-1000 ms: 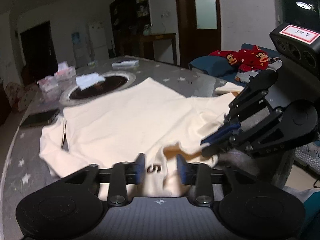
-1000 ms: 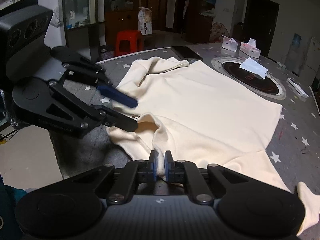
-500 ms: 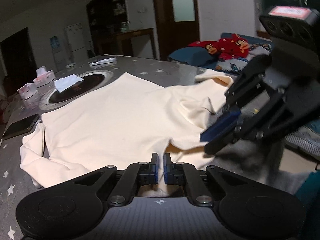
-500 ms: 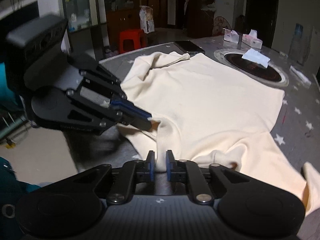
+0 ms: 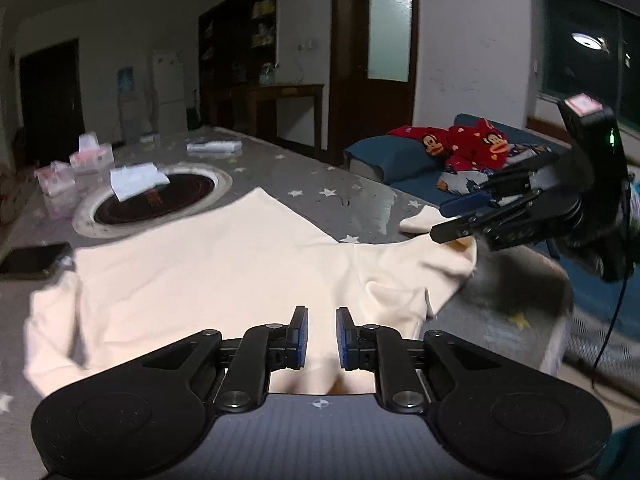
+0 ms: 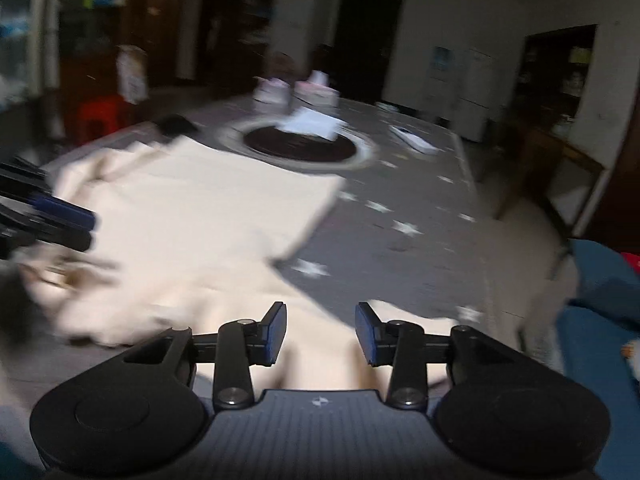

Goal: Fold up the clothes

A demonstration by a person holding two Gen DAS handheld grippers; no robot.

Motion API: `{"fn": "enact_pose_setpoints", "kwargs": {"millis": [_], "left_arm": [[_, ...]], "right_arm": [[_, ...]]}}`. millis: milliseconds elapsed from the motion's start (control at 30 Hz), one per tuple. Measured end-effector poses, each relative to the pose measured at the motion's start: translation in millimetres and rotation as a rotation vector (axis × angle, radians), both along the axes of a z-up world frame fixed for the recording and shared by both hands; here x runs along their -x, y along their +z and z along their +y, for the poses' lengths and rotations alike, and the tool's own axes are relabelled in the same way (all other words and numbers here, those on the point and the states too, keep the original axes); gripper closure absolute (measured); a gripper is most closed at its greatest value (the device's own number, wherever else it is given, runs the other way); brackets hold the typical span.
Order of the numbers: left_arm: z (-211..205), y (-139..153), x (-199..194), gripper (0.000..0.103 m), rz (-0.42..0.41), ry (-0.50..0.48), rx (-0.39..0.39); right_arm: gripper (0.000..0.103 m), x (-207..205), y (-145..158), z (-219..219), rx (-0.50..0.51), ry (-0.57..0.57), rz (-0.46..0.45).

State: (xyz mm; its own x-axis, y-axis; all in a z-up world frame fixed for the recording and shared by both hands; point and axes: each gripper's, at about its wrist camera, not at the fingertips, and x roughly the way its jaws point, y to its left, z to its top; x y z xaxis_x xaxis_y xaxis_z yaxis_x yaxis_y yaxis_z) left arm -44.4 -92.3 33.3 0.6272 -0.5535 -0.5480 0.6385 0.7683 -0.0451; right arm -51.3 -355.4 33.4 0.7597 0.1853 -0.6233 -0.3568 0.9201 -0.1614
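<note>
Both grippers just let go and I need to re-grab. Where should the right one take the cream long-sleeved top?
Take the cream top by its near right sleeve, coming from the table's near edge: the open right gripper already straddles that flat, free strip.

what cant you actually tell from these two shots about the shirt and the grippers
- Right wrist view: motion blur smears the cream shirt and the left gripper at the frame's left edge, so its grip cannot be read there.
- Left wrist view: the shirt's near hem is hidden behind the left gripper's body.
- Left wrist view: whether the open right gripper touches the sleeve is unclear.
- Tissue boxes: too small and soft to read.
</note>
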Motion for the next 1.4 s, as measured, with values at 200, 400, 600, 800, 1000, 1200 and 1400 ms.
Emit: {"fn": "enact_pose_setpoints", "kwargs": {"millis": [200, 400, 600, 800, 1000, 1200, 1400], "left_arm": [[-34.3, -19.9, -8.6, 0.086, 0.061, -0.059, 0.012], [-44.5, -34.5, -2.7, 0.086, 0.094, -0.105, -0.003], [-41.7, -34.5, 0.7, 0.084, 0.086, -0.123, -0.008], [-43.8, -33.8, 2.4, 0.083, 0.085, -0.125, -0.017], [-45.5, -33.7, 3.7, 0.08, 0.085, -0.126, -0.023], [-47.2, -34.7, 3.2, 0.078, 0.083, -0.127, -0.021], [-46.3, -33.3, 9.2, 0.071, 0.088, -0.135, -0.02]], "right_arm": [[0.077, -17.2, -24.2, -7.7, 0.094, -0.04, 0.024], [0.098, -8.0, -18.4, -33.0, 0.086, -0.162, -0.056], [0.097, 3.0, -26.0, -76.6, 0.051, -0.383, -0.05], [0.087, 13.7, -17.2, -91.6, -0.005, -0.424, -0.095], [0.077, 9.3, 0.4, -90.4, 0.016, -0.446, -0.199], [0.077, 7.4, -4.8, -88.1, -0.029, -0.367, -0.119], [0.072, -14.1, -32.0, -84.1, -0.095, -0.308, 0.0]]}}
